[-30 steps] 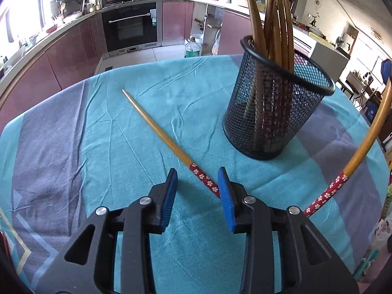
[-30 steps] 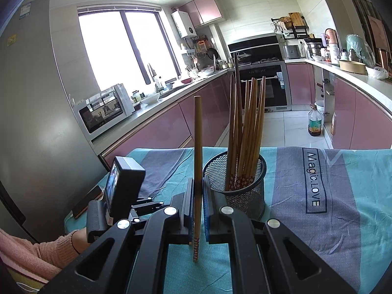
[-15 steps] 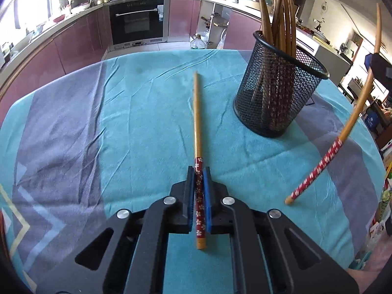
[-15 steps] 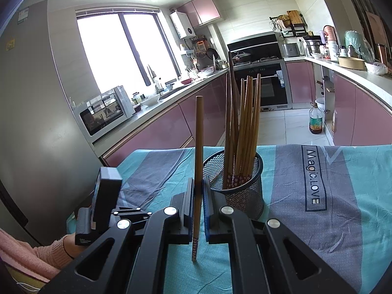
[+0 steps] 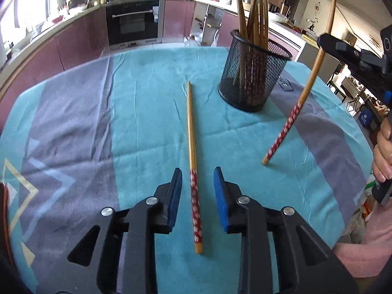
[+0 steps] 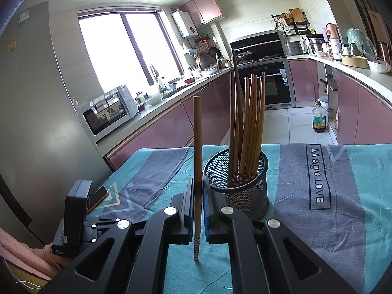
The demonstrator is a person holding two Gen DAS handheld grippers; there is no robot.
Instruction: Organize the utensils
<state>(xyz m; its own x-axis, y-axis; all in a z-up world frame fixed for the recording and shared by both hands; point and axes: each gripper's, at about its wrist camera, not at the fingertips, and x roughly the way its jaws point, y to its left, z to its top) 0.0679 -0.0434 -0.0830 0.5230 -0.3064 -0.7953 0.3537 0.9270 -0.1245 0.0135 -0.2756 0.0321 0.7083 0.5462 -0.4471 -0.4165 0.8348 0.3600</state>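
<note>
A wooden chopstick (image 5: 191, 132) with a red flowered end lies on the teal tablecloth (image 5: 147, 112), pointing away from me. My left gripper (image 5: 197, 171) straddles its red end; the jaws are opening and the blue pads stand clear of it. A black mesh cup (image 5: 254, 73) holding several chopsticks stands beyond, to the right. My right gripper (image 6: 198, 188) is shut on a second chopstick (image 6: 197, 142), held upright just left of the mesh cup (image 6: 237, 191). This held chopstick (image 5: 303, 98) hangs tilted in the left wrist view, its red end near the cloth.
A phone (image 6: 98, 196) lies near the table's left edge. A person's hand (image 5: 382, 152) grips the right tool at the right border. Kitchen cabinets, an oven and an oil bottle (image 6: 319, 120) on the floor lie beyond the round table.
My left gripper closed on the lying chopstick, turned it from slanted to pointing straight away, then opened again and drew back from the cup. The right gripper held still.
</note>
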